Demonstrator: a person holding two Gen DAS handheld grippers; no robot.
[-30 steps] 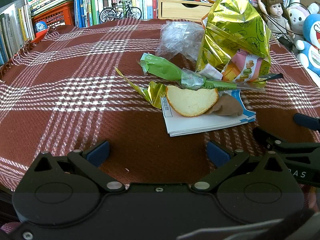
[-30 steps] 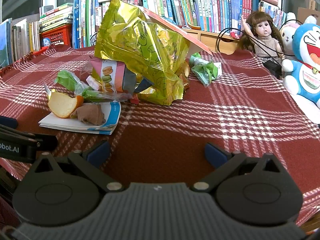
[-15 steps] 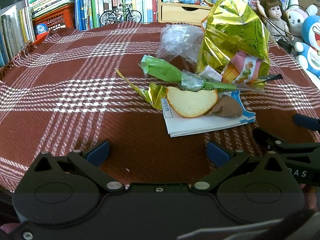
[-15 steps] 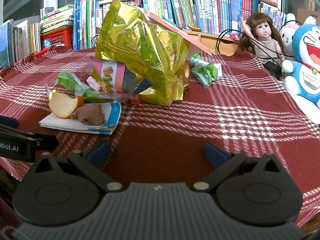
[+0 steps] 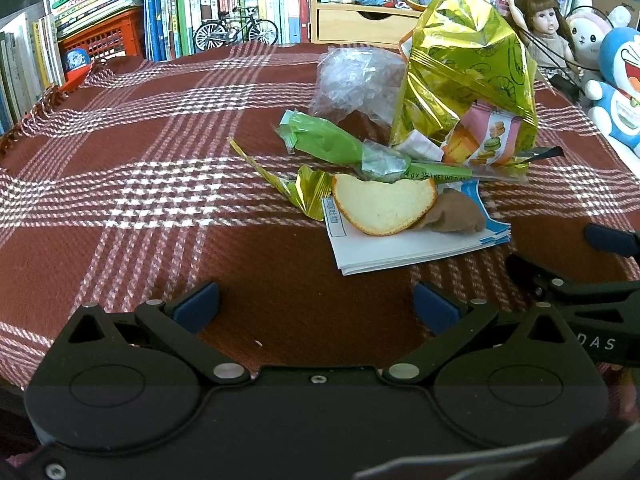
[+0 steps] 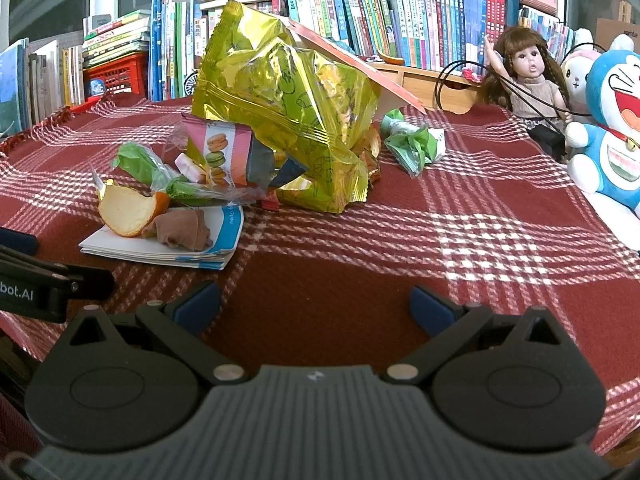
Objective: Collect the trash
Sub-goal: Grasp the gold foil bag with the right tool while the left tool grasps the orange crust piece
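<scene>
Gold foil bag towers over wrappers, doll behind

A home, prob. a kid's room: books in rows, doll, plush toys, plaid cloth on worktop.

Green wrapper strip read "4 g x 3" and "NET WT". Blue-and-white packet read "Open". Left tongs' body carried "bot.AI"; right tongs' body "DAS".

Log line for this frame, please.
left gripper: open, empty | right gripper: open, empty | trash pile, gold bag, orange peel: untouched on cloth
</scene>
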